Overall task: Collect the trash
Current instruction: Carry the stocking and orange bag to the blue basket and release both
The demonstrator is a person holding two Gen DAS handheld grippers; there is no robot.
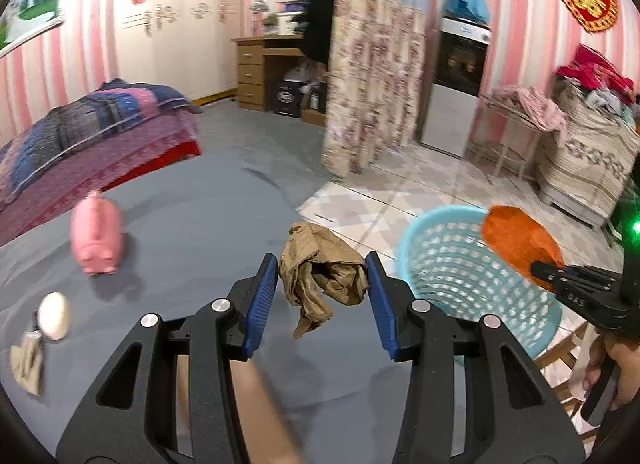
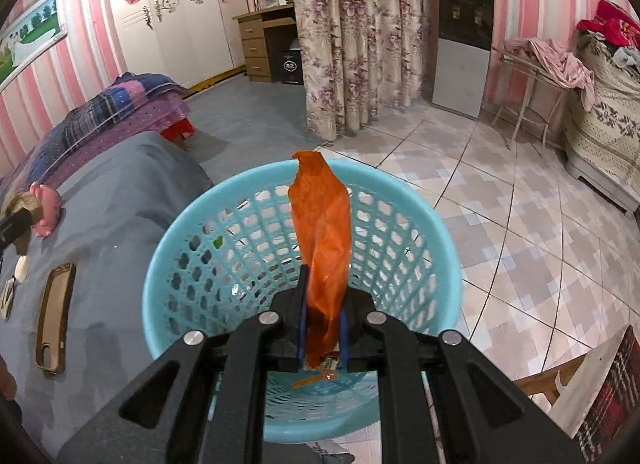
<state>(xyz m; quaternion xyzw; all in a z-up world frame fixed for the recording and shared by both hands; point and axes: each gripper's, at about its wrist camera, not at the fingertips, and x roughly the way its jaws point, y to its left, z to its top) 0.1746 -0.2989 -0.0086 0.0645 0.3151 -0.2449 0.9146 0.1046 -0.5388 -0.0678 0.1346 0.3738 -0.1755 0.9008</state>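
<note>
Jaws of right gripper (image 2: 323, 328) clench orange wrapper (image 2: 322, 232) over basket (image 2: 400, 188) — left gripper's (image 1: 322, 300) gape around brown paper (image 1: 320, 276).

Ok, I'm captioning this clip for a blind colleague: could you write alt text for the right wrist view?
The right gripper is shut on an orange wrapper, holding it over a light blue mesh basket. To the left, a grey cloth-covered table holds a phone case and a pink pig toy.

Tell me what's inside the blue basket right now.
In the right wrist view, the blue basket holds a small green scrap by its far wall. The orange wrapper, pinched by the right gripper, hangs above the opening; it and the fingers hide much of the bottom.
</note>
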